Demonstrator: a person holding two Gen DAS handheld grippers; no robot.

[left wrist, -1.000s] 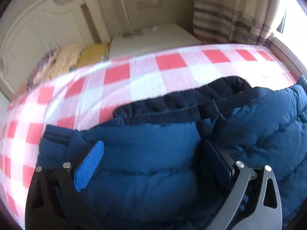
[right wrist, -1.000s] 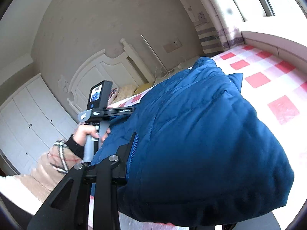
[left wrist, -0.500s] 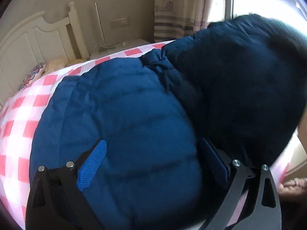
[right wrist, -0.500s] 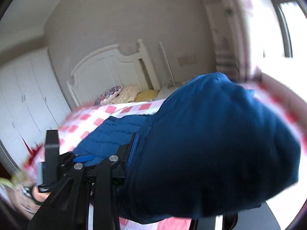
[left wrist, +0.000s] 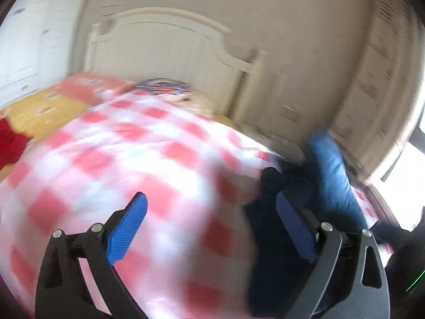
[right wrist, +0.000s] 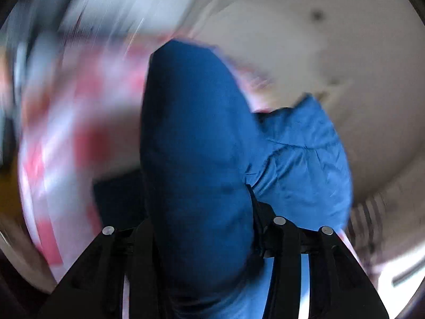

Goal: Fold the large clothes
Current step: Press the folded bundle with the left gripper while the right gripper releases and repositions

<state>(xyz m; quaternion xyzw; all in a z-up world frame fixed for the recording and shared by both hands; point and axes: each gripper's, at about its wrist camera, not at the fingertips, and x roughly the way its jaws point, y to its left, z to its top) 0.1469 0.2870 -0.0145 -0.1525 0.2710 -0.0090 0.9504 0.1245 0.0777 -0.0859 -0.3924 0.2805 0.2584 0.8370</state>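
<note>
A blue puffer jacket (right wrist: 202,143) fills the middle of the blurred right wrist view, bunched between the jaws of my right gripper (right wrist: 202,228), which is shut on it. In the left wrist view the jacket (left wrist: 329,175) shows only at the right, dark folds beside the right finger. My left gripper (left wrist: 212,228) is open with nothing between its blue pads (left wrist: 127,228), over the red and white checked bedspread (left wrist: 138,154). Both views are smeared by motion.
A white headboard (left wrist: 170,50) stands at the far end of the bed, with patterned pillows (left wrist: 164,87) and an orange and red blanket (left wrist: 39,109) at the left. A white wardrobe (left wrist: 18,53) is at far left. A bright window (left wrist: 409,175) is at right.
My left gripper has swung left off the jacket and now faces the bare bedspread and headboard. My right gripper keeps hold of the jacket while swinging fast, blurring its view.
</note>
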